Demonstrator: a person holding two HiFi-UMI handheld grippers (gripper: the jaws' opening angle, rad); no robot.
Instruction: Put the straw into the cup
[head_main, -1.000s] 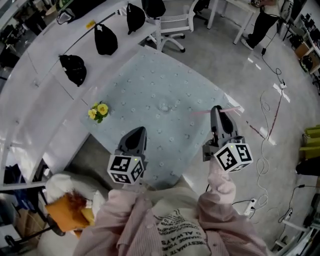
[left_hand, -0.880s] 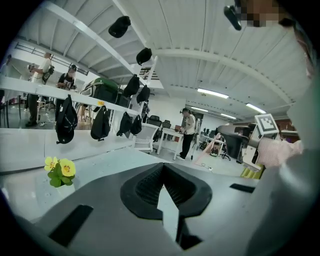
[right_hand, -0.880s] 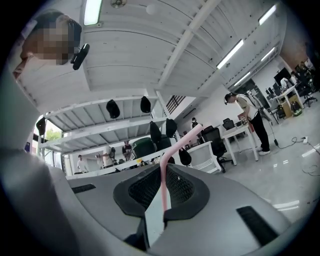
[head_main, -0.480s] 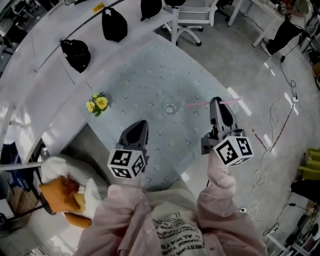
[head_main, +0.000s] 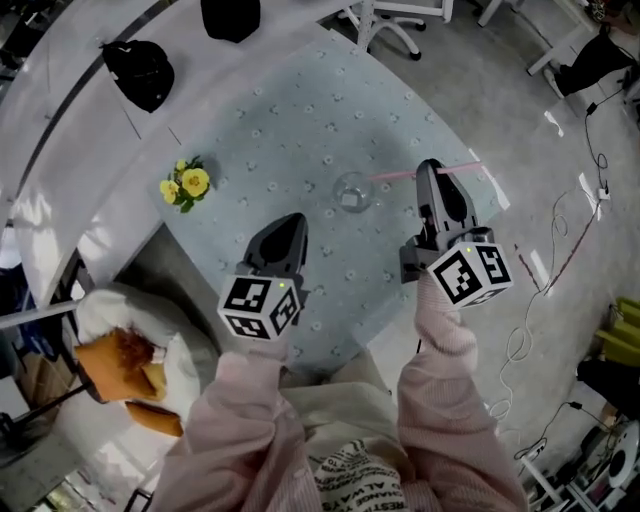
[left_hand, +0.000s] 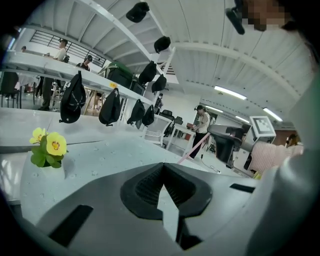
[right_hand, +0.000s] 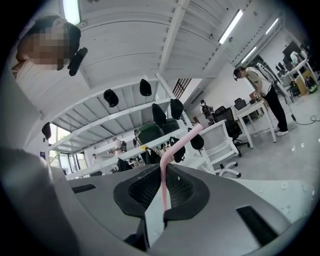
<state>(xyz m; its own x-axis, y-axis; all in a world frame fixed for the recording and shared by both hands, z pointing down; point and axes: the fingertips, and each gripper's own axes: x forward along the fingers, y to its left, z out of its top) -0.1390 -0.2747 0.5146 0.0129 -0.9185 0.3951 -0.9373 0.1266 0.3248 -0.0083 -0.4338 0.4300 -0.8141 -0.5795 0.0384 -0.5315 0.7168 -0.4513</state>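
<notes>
— Sleeves (head_main: 260, 420) nearest, pink, with a marker cube (head_main: 258, 308) ahead of each?

— Yes, and past the cubes, the two tools. Left hand-held gripper (head_main: 292, 222) over the near part of the pale dotted table (head_main: 300, 110), jaws brought together, nothing between them.

— Same in its own view?

— Same: tips meeting in a point, only table surface beyond.

— And the other?

— Right hand-held gripper (right_hand: 165, 167), off to the right and a little farther out, clamped on a pink straw (head_main: 400, 175). Gripped low on the stem in its own view, bend just above the jaws, top part slanting up to the right.

— Straw relative to the cup?

— From above, lying crosswise and sticking out on both sides of the jaws. Left end just beside the right rim of the clear cup (head_main: 350, 190), not inside it. Impossible to tell whether touching.

— Cup itself?

— Upright near the middle of the table, left of the right tool's tip and beyond the left tool.

— Farther on?

— Yellow flowers (head_main: 185, 183) at the table's left edge, well apart from the cup. Beyond those, black bags (head_main: 140, 72) in a row past the far-left side. White chair (head_main: 395, 15) at the far side. Cables (head_main: 590, 190) trailing over the grey floor (head_main: 520, 120) on the right.
</notes>
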